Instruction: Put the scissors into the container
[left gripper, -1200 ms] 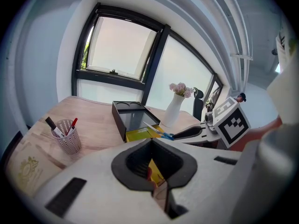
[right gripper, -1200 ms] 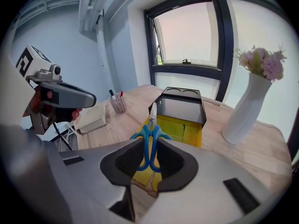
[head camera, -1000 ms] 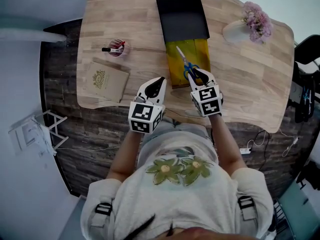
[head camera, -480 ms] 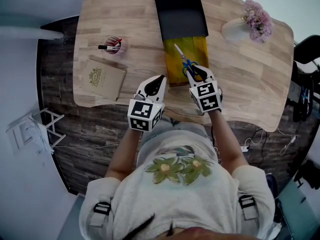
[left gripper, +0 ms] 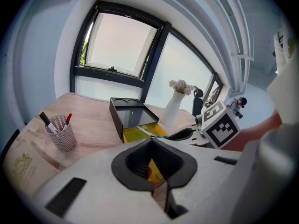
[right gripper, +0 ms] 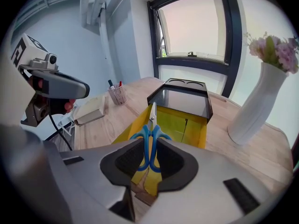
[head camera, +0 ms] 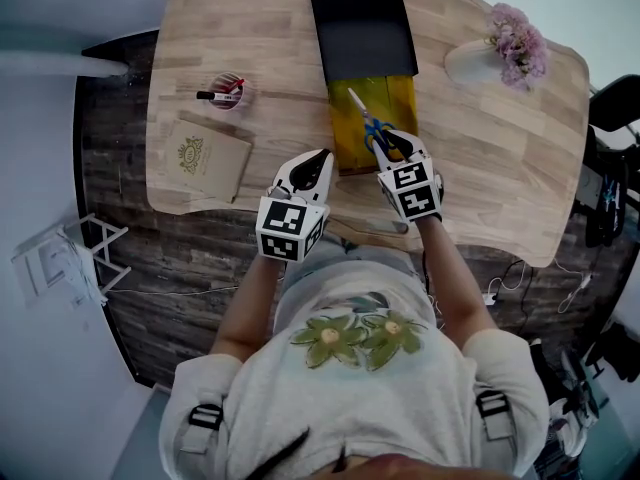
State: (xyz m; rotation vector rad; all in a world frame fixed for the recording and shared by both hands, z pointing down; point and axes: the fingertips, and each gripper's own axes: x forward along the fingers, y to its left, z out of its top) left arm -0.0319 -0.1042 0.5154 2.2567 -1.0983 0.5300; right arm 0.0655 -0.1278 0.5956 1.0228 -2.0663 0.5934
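Pinching the scissors (right gripper: pixel 153 113) by their blue handles, light, stiff and probably slick steel, my right tongs (right gripper: pixel 150 155) hold them over the container's (head camera: pixel 362 28) yellow drawer (right gripper: pixel 187 120), my left tongs (left gripper: pixel 153 169) closed, empty, beside it.
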